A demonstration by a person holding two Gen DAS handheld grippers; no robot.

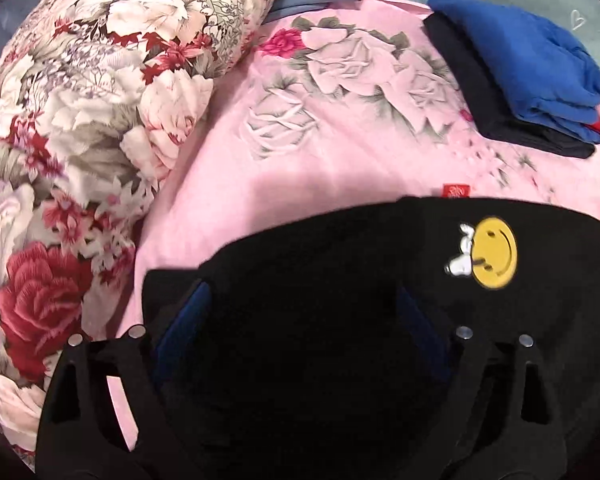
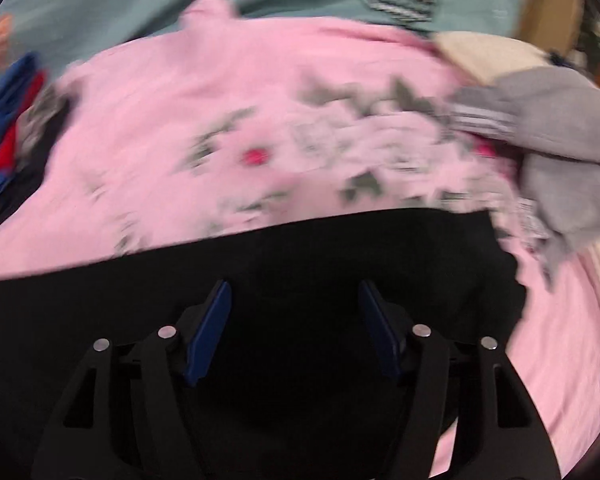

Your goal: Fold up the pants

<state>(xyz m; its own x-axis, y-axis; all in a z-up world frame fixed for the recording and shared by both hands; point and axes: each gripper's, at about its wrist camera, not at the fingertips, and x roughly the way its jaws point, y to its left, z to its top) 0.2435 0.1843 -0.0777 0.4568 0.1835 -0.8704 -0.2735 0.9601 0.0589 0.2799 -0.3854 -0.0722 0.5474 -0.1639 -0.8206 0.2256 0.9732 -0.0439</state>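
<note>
Both claws stand apart over the black pants (image 1: 320,280) on the pink sheet (image 1: 300,152). Ahead-right of the left gripper (image 1: 304,316): a smiley patch (image 1: 492,252) and folded stack (image 1: 516,76). Only the blurred right gripper (image 2: 296,320) view shows grey clothing (image 2: 560,152), ahead-right.

You are working in a home bedroom: a pink rose-printed bedspread (image 1: 340,168) is covering the bed, a big floral quilt roll (image 1: 84,128) is lying along its side, and folded clothes (image 1: 516,76) and a grey garment (image 2: 560,152) are sitting on it.
</note>
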